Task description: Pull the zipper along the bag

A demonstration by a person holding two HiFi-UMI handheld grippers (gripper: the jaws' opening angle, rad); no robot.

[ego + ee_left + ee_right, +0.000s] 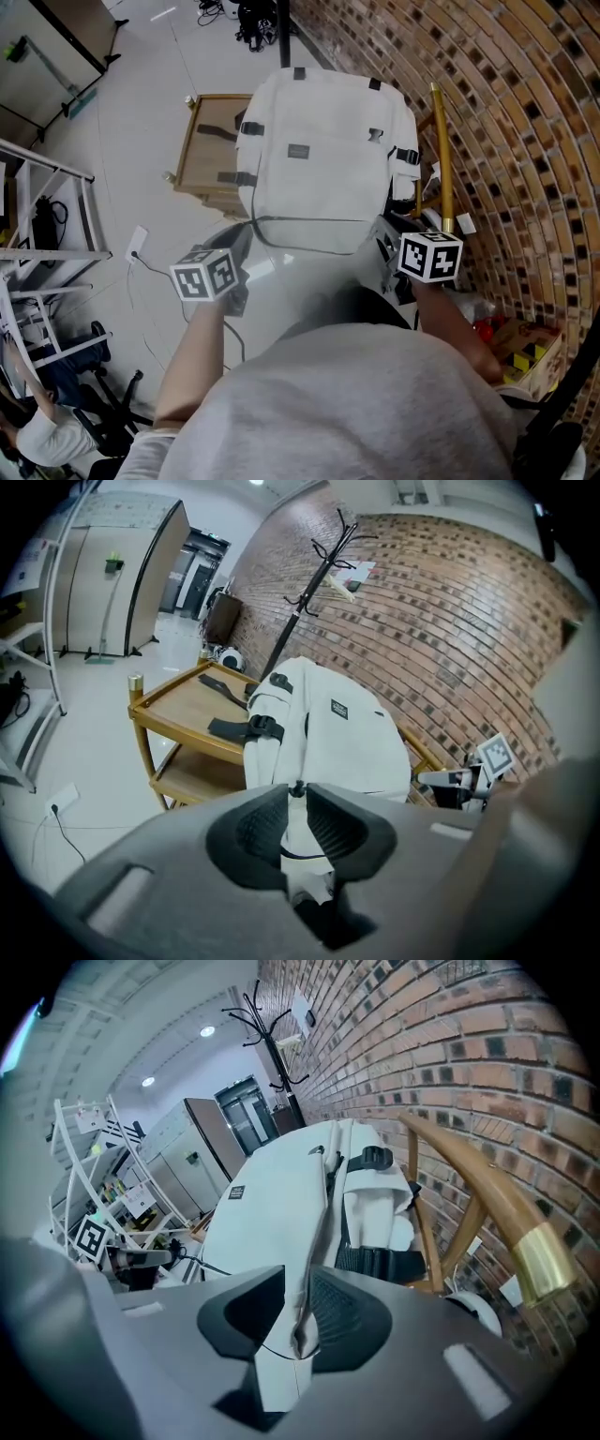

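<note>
While looking down through the head view, note the white bag [323, 150] lying flat on a wooden cart [208, 155] beside the brick wall [506, 112], with its dark zipper [309, 221] curving across the near end. Find the left gripper [246, 234] at that zipper's left corner and the right gripper [382, 230] at the right corner, each touching the fabric or just beside it; cannot tell which from up here. Turning to the left gripper view, see jaws parted by a narrow gap, framing white fabric and a small dark piece at the tips, probably the zipper pull [297, 788], without clearly pinching it. Before pulling, close squarely on that pull and not on loose cloth, then draw along the line of the teeth rather than up and away. Moving to the right gripper view, see jaws likewise apart, with a folded edge of the bag standing between them, leaning against one pad and clear of the other. Clamp that edge firmly first, hold it taut against the direction of travel, and keep the seam straight to spare the slider a snag at the corner curve. Treat the run as hardly started, judging by both grippers sitting at the near end.
</note>
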